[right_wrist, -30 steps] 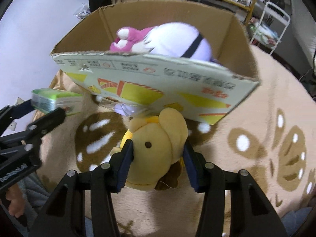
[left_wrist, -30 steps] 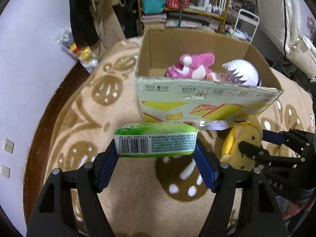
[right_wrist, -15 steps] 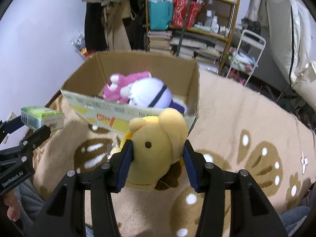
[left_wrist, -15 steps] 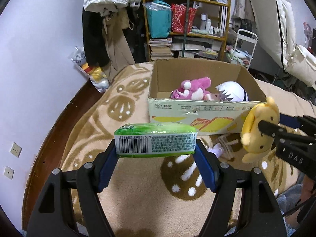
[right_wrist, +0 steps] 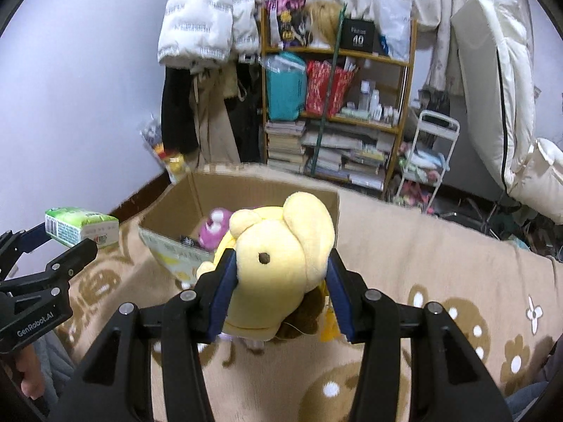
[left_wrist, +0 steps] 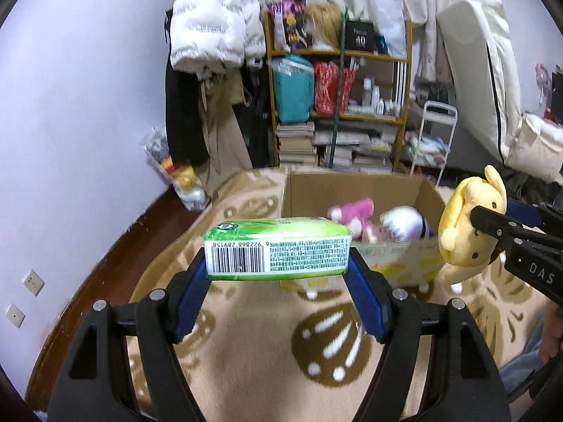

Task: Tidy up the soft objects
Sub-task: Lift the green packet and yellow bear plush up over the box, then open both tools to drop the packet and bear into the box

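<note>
My left gripper (left_wrist: 278,263) is shut on a green tissue pack (left_wrist: 278,249), held in the air above the beige rug. My right gripper (right_wrist: 281,277) is shut on a yellow plush toy (right_wrist: 278,263), also held up; the plush also shows in the left wrist view (left_wrist: 468,232). An open cardboard box (left_wrist: 355,186) stands on the rug ahead and below, holding a pink plush (left_wrist: 352,211) and a white round plush (left_wrist: 404,225). The tissue pack shows at the left of the right wrist view (right_wrist: 82,227).
A beige rug with brown patterns (left_wrist: 246,369) covers the bed. A cluttered wooden shelf (left_wrist: 337,105), hanging coats (left_wrist: 211,70), a white cart (left_wrist: 432,133) and a white cushion (left_wrist: 492,88) stand behind the box. The purple wall (left_wrist: 70,105) is on the left.
Both grippers have risen and pulled back from the box with their objects still held. The box now looks smaller and lower, and more of the room shows.
</note>
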`<state>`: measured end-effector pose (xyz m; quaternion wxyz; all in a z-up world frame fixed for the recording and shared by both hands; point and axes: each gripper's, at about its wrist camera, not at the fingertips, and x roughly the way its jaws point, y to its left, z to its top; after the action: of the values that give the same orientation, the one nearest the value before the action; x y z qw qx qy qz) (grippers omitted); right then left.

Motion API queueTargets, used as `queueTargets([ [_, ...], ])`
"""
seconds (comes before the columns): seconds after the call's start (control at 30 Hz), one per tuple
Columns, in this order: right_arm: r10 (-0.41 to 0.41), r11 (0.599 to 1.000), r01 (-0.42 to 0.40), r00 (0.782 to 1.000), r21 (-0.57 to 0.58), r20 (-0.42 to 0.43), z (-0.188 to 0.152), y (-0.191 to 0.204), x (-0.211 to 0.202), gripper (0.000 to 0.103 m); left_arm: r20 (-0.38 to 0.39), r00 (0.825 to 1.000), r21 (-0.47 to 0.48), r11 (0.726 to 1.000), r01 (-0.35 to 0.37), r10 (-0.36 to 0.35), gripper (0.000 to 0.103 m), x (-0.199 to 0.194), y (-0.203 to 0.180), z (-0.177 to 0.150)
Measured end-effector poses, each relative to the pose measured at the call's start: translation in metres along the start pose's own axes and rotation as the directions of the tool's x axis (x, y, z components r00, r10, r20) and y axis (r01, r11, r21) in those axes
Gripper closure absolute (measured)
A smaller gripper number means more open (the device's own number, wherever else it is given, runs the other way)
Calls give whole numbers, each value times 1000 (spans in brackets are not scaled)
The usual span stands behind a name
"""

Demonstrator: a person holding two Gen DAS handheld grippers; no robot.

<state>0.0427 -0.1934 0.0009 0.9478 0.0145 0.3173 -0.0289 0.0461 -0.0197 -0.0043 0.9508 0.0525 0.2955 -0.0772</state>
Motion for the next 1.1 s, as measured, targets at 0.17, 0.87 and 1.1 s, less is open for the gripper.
queueTargets([
  [0.17,-8,1000,7,998,15,70,15,-6,-5,50,75,997,24,1000,-12,11,30,-2,-2,17],
  [0.87,53,983,-81,984,162,172,53,-32,27,49,145,989,151,988,-18,-4,30,48,-24,69],
  [1.1,43,990,-58,991,125,124,49,-29,57,49,80,996,183,983,30,-45,29,76,-42,60],
])
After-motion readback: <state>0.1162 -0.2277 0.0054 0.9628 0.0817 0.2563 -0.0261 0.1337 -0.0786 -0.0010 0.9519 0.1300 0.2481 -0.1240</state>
